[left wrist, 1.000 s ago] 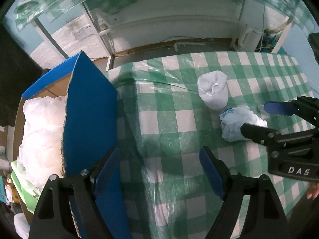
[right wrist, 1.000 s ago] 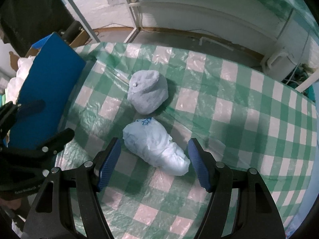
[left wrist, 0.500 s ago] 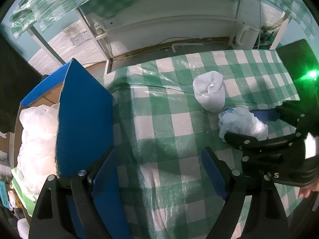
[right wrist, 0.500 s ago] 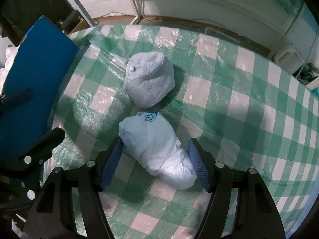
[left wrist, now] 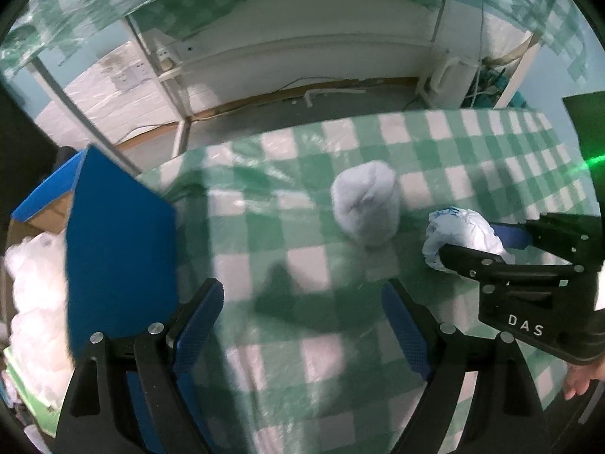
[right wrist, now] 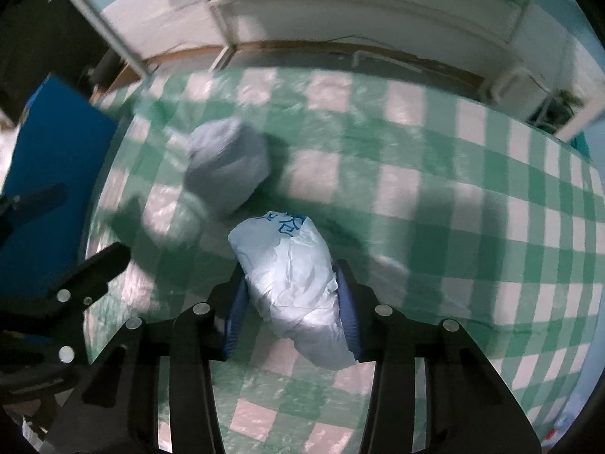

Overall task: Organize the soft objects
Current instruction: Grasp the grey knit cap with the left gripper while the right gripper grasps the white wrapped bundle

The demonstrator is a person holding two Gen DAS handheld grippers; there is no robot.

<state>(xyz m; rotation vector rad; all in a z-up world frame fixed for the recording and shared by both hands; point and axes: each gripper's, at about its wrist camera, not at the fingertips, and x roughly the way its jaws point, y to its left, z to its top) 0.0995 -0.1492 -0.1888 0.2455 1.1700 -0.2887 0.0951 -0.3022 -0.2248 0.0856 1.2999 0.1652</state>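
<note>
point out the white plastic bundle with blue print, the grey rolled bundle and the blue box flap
white plastic bundle [right wrist: 291,265]: right wrist view, on its crinkled middle.
grey rolled bundle [right wrist: 227,166]: right wrist view, on its rounded side.
blue box flap [left wrist: 121,234]: left wrist view, on its flat blue face.

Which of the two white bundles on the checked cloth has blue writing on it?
The crinkly plastic-wrapped bundle between the right gripper's blue pads; blue print marks its far end. The rounder grey-white bundle behind it is plain.
</note>
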